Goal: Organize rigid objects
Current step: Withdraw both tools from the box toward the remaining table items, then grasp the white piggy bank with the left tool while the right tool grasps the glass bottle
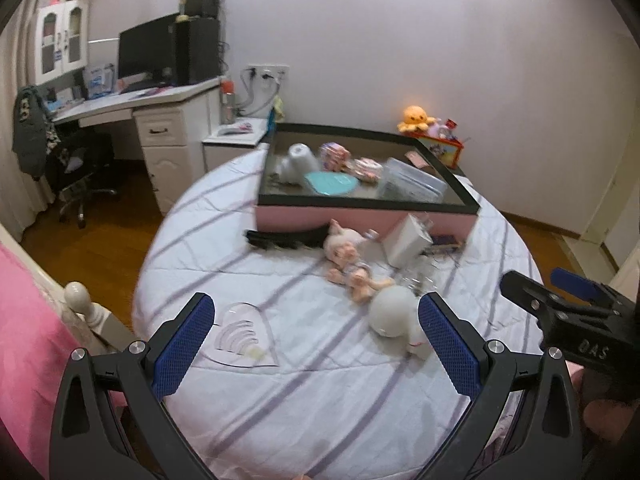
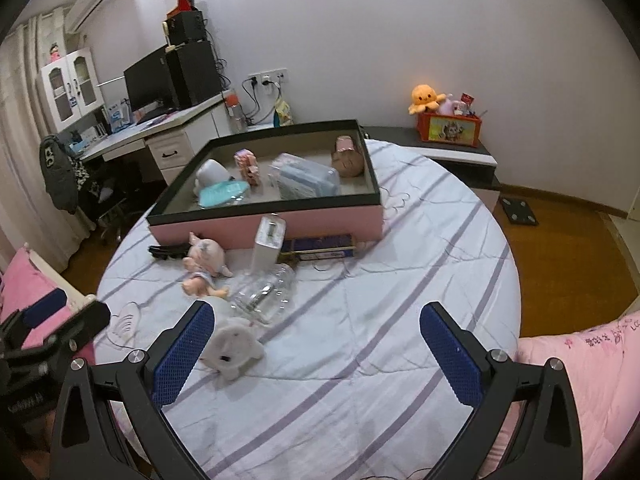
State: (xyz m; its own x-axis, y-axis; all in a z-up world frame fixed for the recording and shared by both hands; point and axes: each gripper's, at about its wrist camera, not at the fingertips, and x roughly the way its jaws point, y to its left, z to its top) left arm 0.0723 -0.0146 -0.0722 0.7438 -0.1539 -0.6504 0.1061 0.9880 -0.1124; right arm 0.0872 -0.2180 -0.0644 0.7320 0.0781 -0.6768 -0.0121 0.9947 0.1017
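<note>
Box [image 2: 280,224], pink-walled, black-rimmed, rectangular, sits on striped quilted bed [image 2: 360,360], holding rigid items. White block [image 2: 267,244] leans on its front; clear plastic bottle [image 2: 264,294] lies nearer. Left gripper [image 1: 316,344] and right gripper [image 2: 316,344] wide apart, empty.

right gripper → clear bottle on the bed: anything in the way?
Nothing directly blocks it. The right gripper is open over bare striped sheet, and the clear bottle lies ahead, slightly left. The white plush sits beside the gripper's left finger, and the doll lies left of the bottle; both flank the path.
</note>
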